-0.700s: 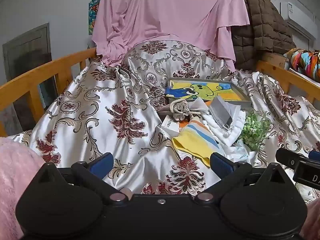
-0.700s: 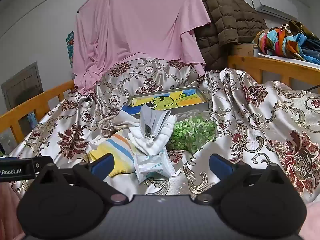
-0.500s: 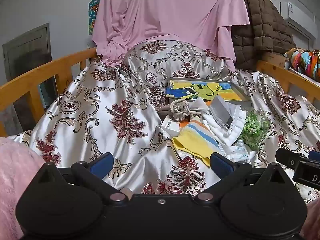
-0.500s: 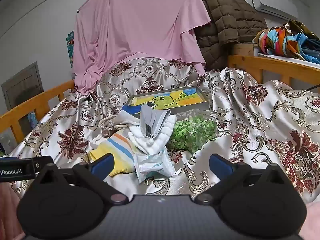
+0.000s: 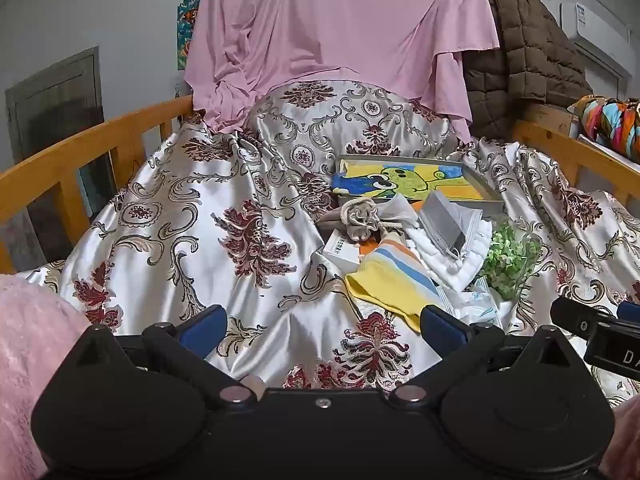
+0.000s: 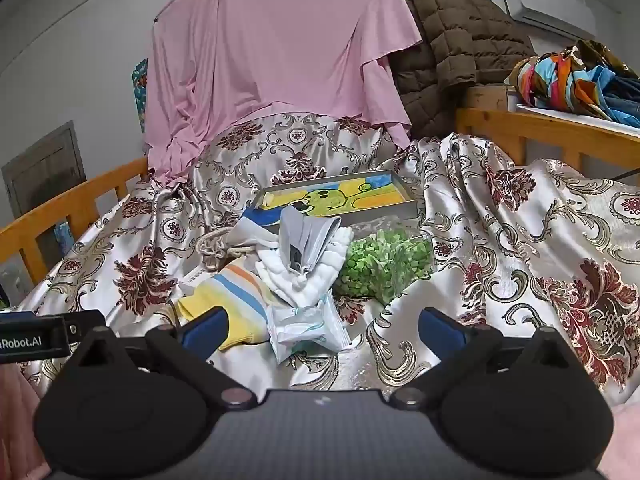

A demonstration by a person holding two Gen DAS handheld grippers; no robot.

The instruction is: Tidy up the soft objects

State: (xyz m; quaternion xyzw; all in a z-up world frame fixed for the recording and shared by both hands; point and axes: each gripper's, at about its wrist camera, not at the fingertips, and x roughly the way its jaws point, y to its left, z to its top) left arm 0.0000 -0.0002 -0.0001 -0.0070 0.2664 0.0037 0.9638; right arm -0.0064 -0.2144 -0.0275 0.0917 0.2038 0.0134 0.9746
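In the left wrist view, our left gripper (image 5: 322, 326) gapes wide and empty over the satin bedspread (image 5: 192, 240); the limp striped sock (image 5: 394, 280) lies just ahead, best pinched at its folded edge. In the right wrist view, our right gripper (image 6: 322, 326), equally wide, faces the slippery mask packet (image 6: 306, 326); "Robot.AI" reads at left.

Yellow striped sock (image 5: 394, 280), pink sheet (image 5: 340, 20), floral silver bedspread (image 5: 200, 220)

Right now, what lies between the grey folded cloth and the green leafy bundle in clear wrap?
In the right wrist view, the white knitted cloth lies between the grey folded cloth and the green leafy bundle.
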